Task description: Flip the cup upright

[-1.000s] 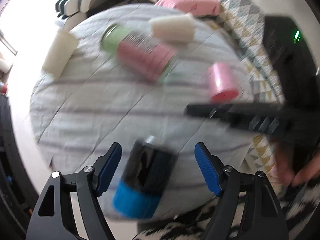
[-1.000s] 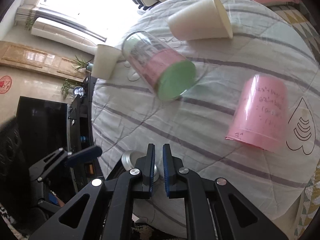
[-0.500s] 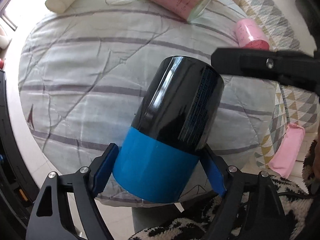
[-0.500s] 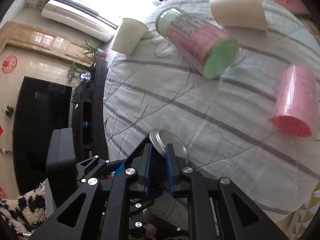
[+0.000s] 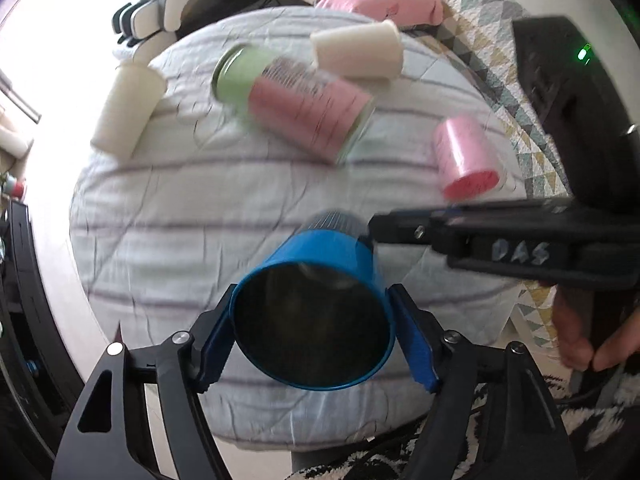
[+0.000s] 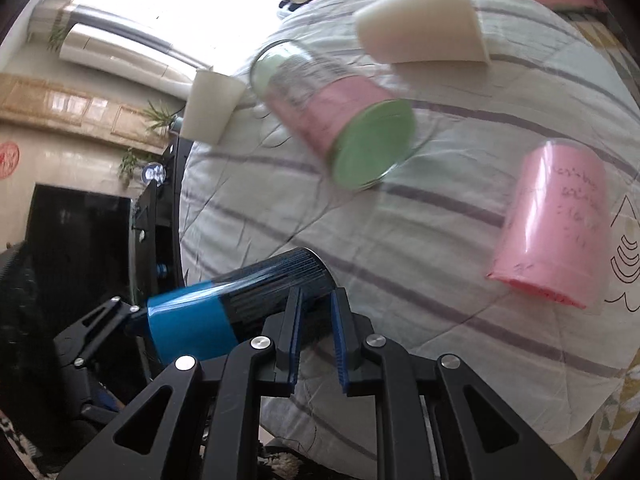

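A black cup with a blue band [image 5: 320, 276] is held between the blue pads of my left gripper [image 5: 312, 344], its open mouth facing the left wrist camera. In the right wrist view the same cup [image 6: 236, 300] lies tilted above the table edge, its base pointing toward the table. My right gripper [image 6: 316, 332] sits right next to the cup's black end, its jaws a narrow gap apart with nothing between them. In the left wrist view the right gripper's finger [image 5: 404, 230] touches or nearly touches the cup's far end.
On the round striped tablecloth [image 6: 400, 260] lie a clear cup with pink and green inside [image 6: 340, 124], a pink cup [image 6: 556, 224], and two cream cups [image 6: 424, 24] [image 6: 212, 104]. A pink cushion [image 5: 380, 0] lies beyond the table.
The left gripper has turned the black cup, so its open mouth now faces the left camera instead of its side. The right gripper has come off the cup's base and opened slightly.
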`<act>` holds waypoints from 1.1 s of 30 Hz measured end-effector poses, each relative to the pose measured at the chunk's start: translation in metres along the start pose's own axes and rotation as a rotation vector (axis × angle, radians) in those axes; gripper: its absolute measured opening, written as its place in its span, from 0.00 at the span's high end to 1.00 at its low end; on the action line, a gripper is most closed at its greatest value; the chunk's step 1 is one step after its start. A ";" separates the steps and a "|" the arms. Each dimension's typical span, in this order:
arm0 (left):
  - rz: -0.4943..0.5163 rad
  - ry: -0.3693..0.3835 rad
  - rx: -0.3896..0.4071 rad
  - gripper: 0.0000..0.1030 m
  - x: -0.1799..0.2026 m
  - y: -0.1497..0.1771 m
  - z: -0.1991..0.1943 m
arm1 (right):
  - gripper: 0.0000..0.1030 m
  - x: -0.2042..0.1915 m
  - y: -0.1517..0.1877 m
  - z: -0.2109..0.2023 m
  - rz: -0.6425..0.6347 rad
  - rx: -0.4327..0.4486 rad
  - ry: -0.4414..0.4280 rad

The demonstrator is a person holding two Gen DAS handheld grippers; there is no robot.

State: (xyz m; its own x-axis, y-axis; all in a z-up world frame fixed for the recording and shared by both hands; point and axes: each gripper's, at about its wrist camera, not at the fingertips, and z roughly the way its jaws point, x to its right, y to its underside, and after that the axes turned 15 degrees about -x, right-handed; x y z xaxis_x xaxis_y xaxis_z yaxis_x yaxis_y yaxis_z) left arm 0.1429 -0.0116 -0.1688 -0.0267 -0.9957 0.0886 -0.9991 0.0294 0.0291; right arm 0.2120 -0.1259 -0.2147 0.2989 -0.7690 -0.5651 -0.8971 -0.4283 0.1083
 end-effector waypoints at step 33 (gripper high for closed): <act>-0.006 -0.016 0.035 0.14 0.025 -0.020 -0.024 | 0.53 0.023 0.034 -0.081 0.081 0.128 0.033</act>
State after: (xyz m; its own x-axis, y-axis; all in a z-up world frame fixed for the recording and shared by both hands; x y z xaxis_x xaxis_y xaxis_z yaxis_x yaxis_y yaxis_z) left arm 0.1631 -0.0346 -0.1434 -0.0209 -0.9971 0.0728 -0.9998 0.0205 -0.0058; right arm 0.2146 -0.1971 -0.1581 0.2325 -0.8145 -0.5315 -0.9522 -0.3019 0.0461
